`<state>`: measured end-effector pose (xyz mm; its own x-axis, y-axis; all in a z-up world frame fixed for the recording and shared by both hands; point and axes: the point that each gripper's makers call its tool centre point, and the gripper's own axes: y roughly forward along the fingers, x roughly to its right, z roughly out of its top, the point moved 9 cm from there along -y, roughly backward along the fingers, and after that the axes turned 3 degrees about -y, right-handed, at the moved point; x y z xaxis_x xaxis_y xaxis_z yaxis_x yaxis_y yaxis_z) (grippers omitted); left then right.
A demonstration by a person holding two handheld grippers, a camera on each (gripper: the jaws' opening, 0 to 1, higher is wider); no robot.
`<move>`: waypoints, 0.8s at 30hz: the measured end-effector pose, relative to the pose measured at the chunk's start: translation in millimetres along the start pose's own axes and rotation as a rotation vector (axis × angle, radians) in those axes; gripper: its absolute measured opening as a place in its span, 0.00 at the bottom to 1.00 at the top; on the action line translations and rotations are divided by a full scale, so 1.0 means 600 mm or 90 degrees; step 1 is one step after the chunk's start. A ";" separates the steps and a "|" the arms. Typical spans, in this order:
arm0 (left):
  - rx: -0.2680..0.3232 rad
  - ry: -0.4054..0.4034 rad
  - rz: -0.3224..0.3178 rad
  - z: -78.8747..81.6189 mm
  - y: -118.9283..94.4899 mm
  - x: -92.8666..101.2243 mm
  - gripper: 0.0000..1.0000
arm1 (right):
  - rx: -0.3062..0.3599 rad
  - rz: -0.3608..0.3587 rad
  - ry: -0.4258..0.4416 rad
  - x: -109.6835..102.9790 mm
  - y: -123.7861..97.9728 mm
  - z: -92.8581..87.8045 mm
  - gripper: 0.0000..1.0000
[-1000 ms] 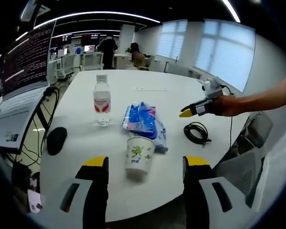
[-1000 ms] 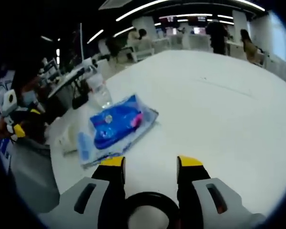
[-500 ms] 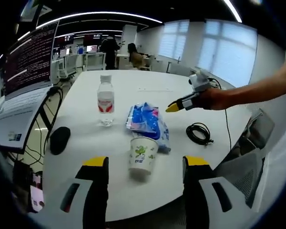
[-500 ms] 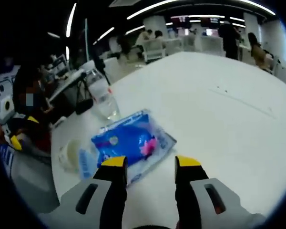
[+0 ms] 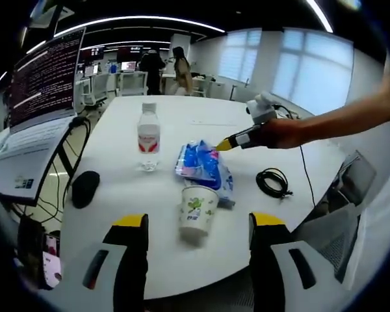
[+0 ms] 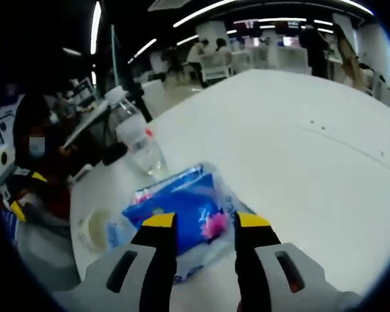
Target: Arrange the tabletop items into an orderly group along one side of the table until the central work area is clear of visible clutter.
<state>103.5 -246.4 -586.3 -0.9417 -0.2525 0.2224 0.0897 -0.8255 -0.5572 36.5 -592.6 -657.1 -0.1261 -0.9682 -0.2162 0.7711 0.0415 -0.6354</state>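
Hovering nearest, the left gripper (image 5: pixel 198 224) spreads its jaws wide and holds nothing above the white table (image 5: pixel 201 120). Just beyond stands the paper cup (image 5: pixel 197 210), upright, with the blue packet (image 5: pixel 203 164) lying behind it and touching or nearly so. The right gripper (image 5: pixel 222 144) reaches in over the packet's far edge; in its own view its jaws (image 6: pixel 200 224) stand parted around the packet (image 6: pixel 182 214), not closed on it. A coiled black cable (image 5: pixel 271 182) lies to the right, a mouse (image 5: pixel 84 187) to the left. Farther back stands the water bottle (image 5: pixel 147 136).
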 end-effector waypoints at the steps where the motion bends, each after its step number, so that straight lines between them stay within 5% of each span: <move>1: 0.000 -0.001 0.001 0.000 -0.001 -0.001 0.63 | 0.000 -0.001 0.000 0.001 0.003 0.002 0.33; 24: 0.002 -0.004 0.011 0.005 -0.014 -0.004 0.63 | -0.028 0.007 -0.006 0.008 0.053 0.013 0.22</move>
<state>105.9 -240.5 -580.0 -0.9380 -0.2702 0.2173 0.1074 -0.8223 -0.5588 65.6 -597.9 -672.5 -0.1111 -0.9699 -0.2165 0.7439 0.0633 -0.6653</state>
